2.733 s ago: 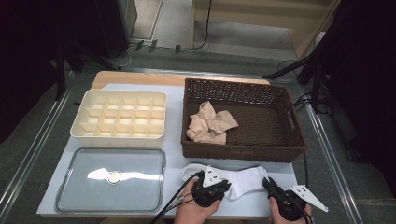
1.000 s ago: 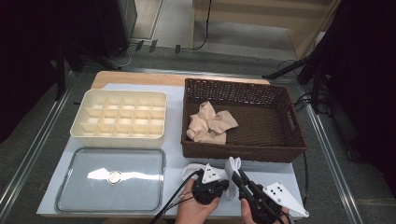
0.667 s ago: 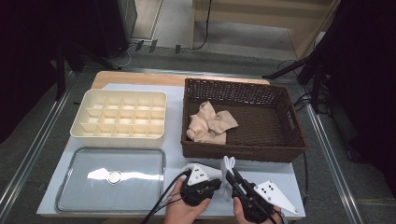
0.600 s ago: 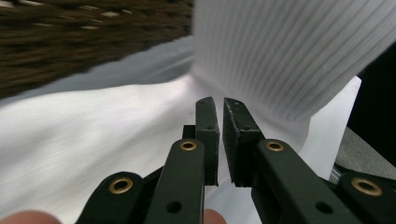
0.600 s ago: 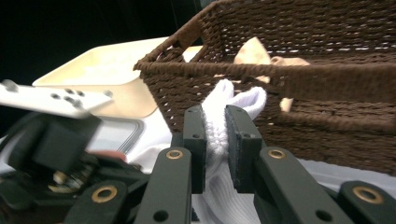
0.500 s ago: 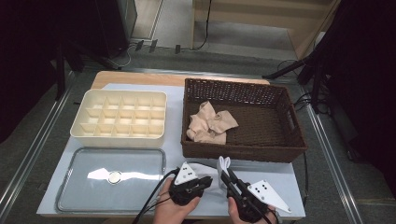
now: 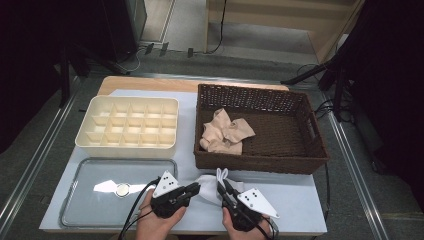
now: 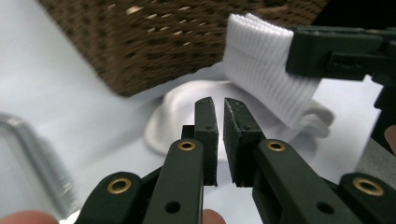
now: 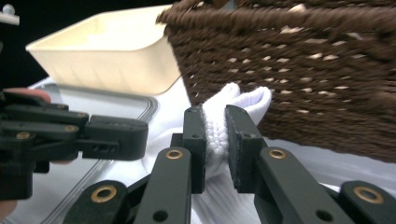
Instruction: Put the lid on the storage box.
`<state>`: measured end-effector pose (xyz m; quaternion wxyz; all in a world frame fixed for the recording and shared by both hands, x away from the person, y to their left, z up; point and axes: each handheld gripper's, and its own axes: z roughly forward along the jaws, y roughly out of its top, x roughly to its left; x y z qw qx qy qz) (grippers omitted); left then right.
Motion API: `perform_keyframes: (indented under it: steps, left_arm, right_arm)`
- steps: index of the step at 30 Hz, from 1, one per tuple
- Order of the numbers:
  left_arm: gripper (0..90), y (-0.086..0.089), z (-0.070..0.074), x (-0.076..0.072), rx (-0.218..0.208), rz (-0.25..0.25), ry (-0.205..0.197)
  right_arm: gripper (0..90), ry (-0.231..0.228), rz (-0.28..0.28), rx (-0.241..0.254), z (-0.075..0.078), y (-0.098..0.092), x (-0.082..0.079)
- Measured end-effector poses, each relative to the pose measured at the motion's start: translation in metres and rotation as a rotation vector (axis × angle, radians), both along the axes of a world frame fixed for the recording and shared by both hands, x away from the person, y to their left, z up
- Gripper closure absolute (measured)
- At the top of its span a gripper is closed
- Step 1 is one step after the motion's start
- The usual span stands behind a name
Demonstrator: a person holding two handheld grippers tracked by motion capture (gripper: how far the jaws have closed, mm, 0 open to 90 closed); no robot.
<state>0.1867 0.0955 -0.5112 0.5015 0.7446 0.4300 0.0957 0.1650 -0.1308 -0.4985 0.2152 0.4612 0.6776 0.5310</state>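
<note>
In the high view, your left gripper (image 7: 196, 188) and right gripper (image 7: 220, 186) meet over the crumpled white ribbed sock (image 7: 208, 182) at the table's near edge, just before the brown wicker basket (image 7: 260, 165). In the left gripper view, your jaws are pressed nearly together on nothing, the sock (image 8: 261, 88) beyond them. In the right gripper view, your jaws pinch the sock's (image 9: 236, 105) cuff.

Light: overhead, bright on the desk (image 7: 300, 192); surroundings dark.
Glare: white patch on the clear tray (image 7: 107, 186).
Blur: basket (image 8: 154, 37) soft in both gripper views.
</note>
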Motion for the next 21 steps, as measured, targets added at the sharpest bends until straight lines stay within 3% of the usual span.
perform_keyframes:
  steps: [11,13,16,21]
  left_arm:
    - [84.9,0.001,-0.015,0.011,0.030,0.020,0.037]
    - [84.6,0.000,-0.017,0.012,0.041,0.015,0.046]
    - [83.4,-0.001,-0.018,0.012,0.044,0.009,0.041]
    - [80.0,0.000,-0.017,0.014,0.037,0.023,0.032]
  right_arm:
    - [78.0,0.024,0.093,-0.086,-0.030,0.024,0.007]
    - [72.2,0.048,0.130,-0.072,-0.034,0.024,0.010]
    - [57.8,0.061,0.169,-0.003,-0.032,0.017,0.007]
    - [50.3,0.029,0.147,0.028,-0.015,-0.009,-0.004]
